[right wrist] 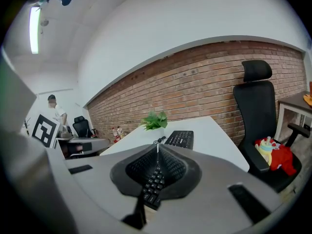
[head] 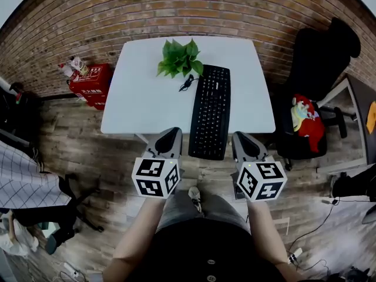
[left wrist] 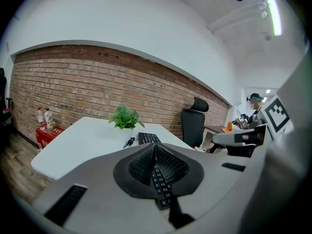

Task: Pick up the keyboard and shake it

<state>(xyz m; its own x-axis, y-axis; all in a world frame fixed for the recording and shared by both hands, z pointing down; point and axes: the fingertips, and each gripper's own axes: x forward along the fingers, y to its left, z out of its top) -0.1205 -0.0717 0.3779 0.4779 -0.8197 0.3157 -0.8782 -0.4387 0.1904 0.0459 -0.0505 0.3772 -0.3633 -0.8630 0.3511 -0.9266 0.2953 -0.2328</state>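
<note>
A long black keyboard (head: 210,110) lies lengthwise on the right half of the white table (head: 141,98). Its near end sticks out past the table's front edge. A coiled black cable (head: 187,84) lies by its far left corner. My left gripper (head: 170,133) hangs just short of the table's front edge, left of the keyboard's near end, shut and holding nothing. My right gripper (head: 242,136) is level with it on the keyboard's right side, also shut and holding nothing. In the left gripper view the keyboard (left wrist: 147,138) shows beyond the shut gripper (left wrist: 155,146). The right gripper view shows the keyboard (right wrist: 181,139) past its shut gripper (right wrist: 157,148).
A green potted plant (head: 180,58) stands at the table's far edge beside the keyboard. A red crate (head: 92,84) with bottles sits on the floor at the left. A black office chair (head: 322,54) and a seat holding a red plush toy (head: 306,122) stand to the right.
</note>
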